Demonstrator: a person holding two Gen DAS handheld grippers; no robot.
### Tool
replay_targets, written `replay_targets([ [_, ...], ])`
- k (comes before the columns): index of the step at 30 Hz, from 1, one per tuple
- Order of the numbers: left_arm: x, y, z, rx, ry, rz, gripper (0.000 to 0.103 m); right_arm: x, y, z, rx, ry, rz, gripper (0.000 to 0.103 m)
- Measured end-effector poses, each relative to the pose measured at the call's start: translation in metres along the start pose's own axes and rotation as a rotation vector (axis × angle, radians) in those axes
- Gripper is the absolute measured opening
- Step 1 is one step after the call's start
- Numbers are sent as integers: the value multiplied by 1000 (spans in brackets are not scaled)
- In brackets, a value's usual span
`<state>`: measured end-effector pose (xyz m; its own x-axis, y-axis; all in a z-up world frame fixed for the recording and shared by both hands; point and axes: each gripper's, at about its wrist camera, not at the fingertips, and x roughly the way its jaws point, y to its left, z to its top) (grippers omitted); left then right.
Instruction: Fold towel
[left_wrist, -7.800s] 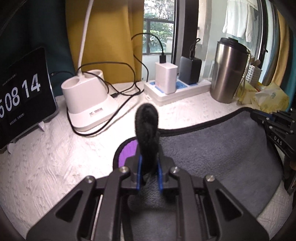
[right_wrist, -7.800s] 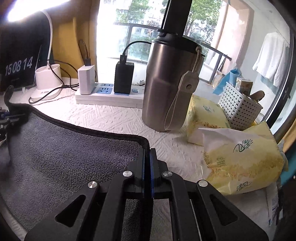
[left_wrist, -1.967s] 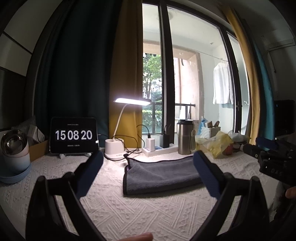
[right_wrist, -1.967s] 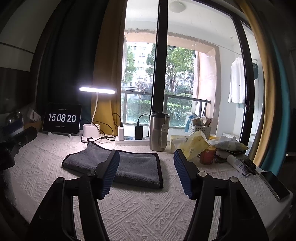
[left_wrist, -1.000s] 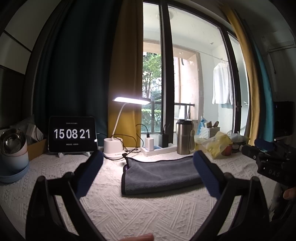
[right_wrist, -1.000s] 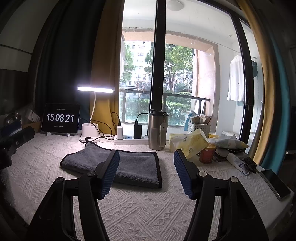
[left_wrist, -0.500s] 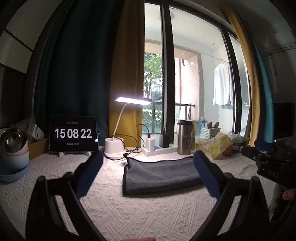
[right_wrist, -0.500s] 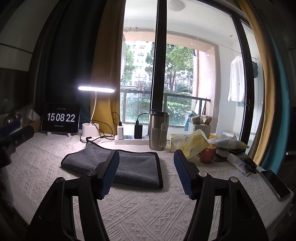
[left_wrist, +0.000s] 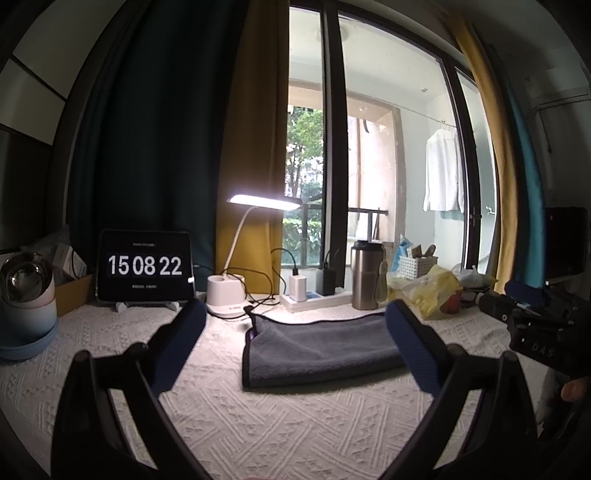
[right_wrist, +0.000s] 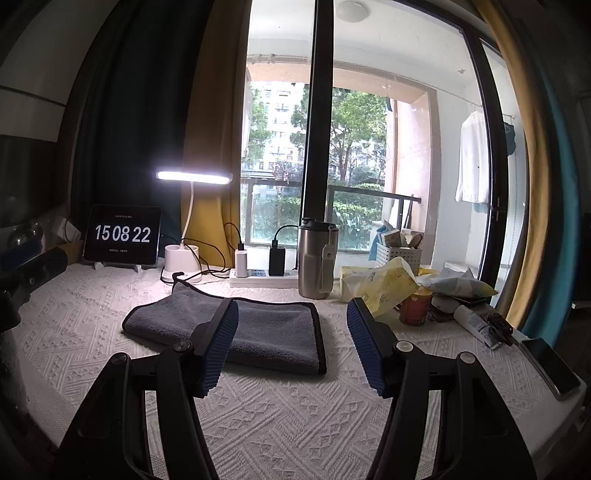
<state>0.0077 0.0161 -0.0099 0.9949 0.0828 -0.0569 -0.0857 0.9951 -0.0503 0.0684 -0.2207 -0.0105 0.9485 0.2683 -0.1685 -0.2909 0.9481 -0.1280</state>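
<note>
Ahead of both wide-open, empty jaws, towel (right_wrist: 236, 328) sits folded on the bench (right_wrist: 295, 417); looks pretty much done.

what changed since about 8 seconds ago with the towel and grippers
Both grippers let go of the towel and pulled back. The left gripper and right gripper now hover open. The towel lies folded on the table. The lamp, steel tumbler and clock stayed put.

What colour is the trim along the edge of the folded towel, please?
Black trim on a grey towel, clearest in the right wrist view.
</note>
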Motion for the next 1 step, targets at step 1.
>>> replay_targets([
  [1,0,0,0,2,2,-1,99,0,0,0,1,0,1,65],
])
